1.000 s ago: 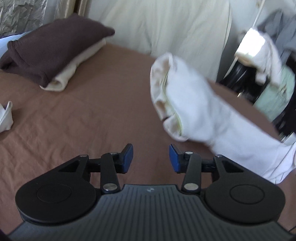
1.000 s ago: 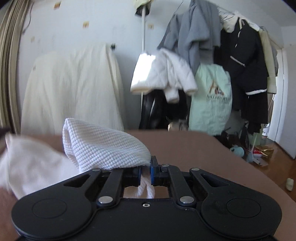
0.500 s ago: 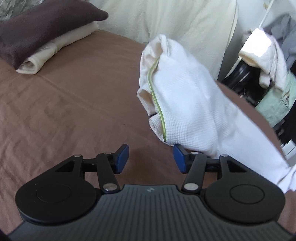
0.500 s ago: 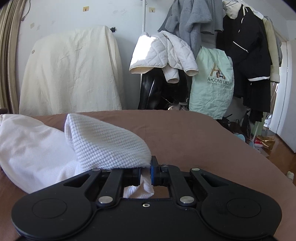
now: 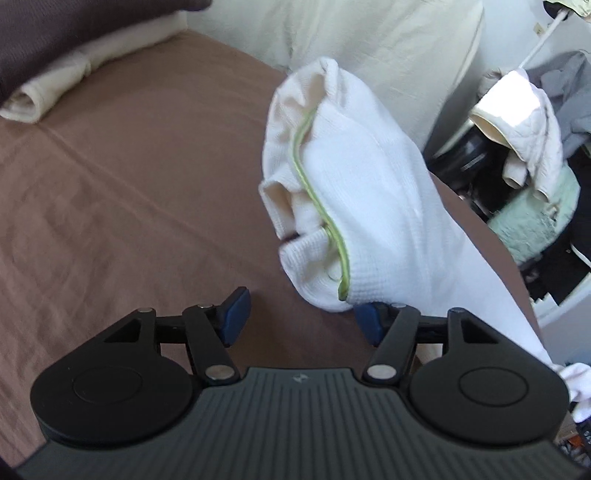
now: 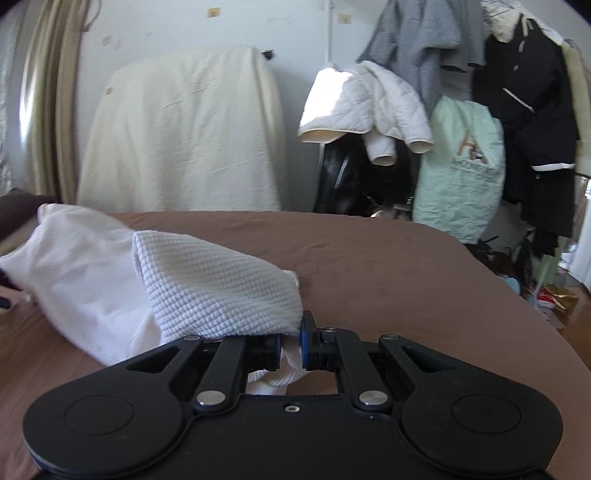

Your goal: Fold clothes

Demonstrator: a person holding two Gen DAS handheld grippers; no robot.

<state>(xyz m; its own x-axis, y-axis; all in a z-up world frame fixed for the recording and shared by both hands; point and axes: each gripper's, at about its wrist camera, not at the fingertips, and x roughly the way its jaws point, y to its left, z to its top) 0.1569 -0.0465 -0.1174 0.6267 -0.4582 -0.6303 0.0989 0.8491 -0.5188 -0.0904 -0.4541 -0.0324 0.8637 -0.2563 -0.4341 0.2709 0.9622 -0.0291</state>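
Observation:
A white waffle-knit garment [image 5: 373, 206] with a green-edged opening hangs bunched above the brown bed sheet [image 5: 129, 192]. My left gripper [image 5: 301, 319] is open and empty; the garment's lower end hangs over its right fingertip. In the right wrist view my right gripper [image 6: 290, 345] is shut on one end of the same white garment [image 6: 207, 284], which trails off to the left over the sheet [image 6: 388, 277].
A folded dark brown garment [image 5: 62, 26] on a folded cream one [image 5: 74, 74] lies at the far left of the bed. A cream-draped object [image 6: 181, 133] stands beyond the bed. A rack of hanging clothes [image 6: 461, 110] stands at the right.
The left gripper has moved closer to the white garment, and its jaws have opened wider. The garment's lower end now hangs at its right fingertip. The right gripper keeps its hold.

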